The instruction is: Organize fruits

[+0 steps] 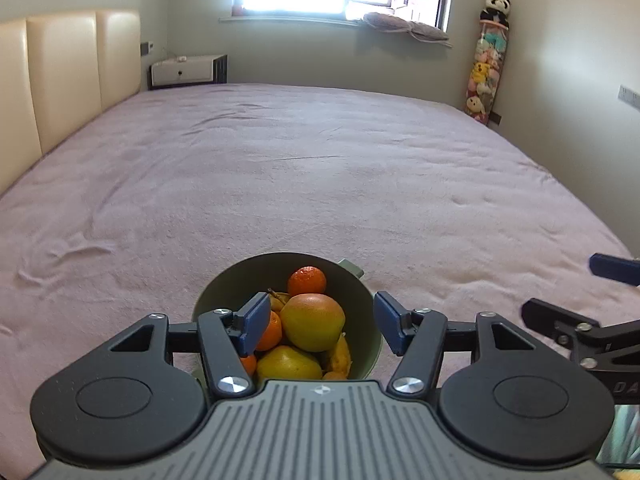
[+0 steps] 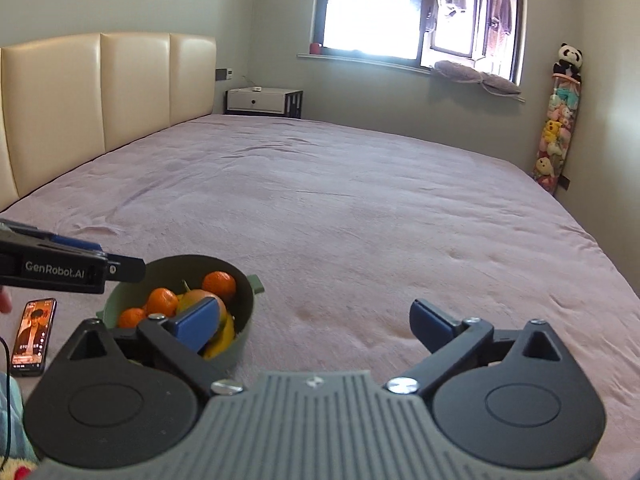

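left gripper (image 1: 320, 322): black arms, blue pads, silver screws | right gripper (image 2: 316, 326): same, grey ribbed body

Both wrist cameras look down across the bed (image 1: 320, 160) toward the window (image 2: 372, 12), the left close above the fruit bowl (image 1: 362, 344), the right beside it.

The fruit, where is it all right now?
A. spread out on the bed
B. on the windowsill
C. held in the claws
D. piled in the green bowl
D. The oranges and the other fruit sit piled in the green bowl, and nothing is between the fingers of either claw.
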